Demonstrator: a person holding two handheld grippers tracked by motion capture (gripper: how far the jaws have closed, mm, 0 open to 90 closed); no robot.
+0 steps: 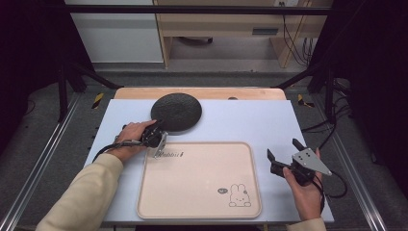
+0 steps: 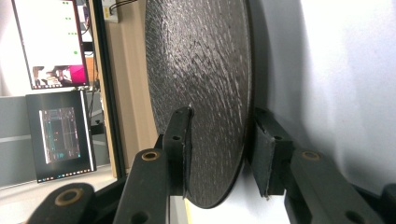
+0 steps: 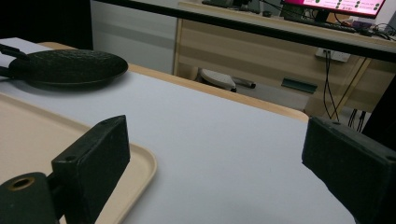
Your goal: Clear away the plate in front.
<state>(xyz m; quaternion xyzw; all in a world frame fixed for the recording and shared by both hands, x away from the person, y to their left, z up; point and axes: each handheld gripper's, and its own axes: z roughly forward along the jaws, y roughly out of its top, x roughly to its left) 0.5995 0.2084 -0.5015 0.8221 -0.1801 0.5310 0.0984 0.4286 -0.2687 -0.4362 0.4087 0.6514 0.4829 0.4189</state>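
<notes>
A round black textured plate (image 1: 176, 111) lies at the back of the white table (image 1: 240, 120), just beyond a beige tray (image 1: 192, 178). My left gripper (image 1: 156, 132) comes at its near rim. In the left gripper view the jaws pinch the plate (image 2: 201, 70), one on its top face and one under its rim, so my left gripper (image 2: 222, 126) is shut on it. My right gripper (image 1: 284, 148) hovers open and empty to the right of the tray. The right gripper view shows my open gripper (image 3: 215, 154), the tray's corner (image 3: 28, 126) and the plate (image 3: 65, 65) far left.
The tray bears a small rabbit drawing (image 1: 239, 196) at its near right corner. Bare white table lies between the tray and the right gripper. Beyond the table stand a wooden desk (image 3: 261, 42) with cables and monitors (image 2: 51, 42).
</notes>
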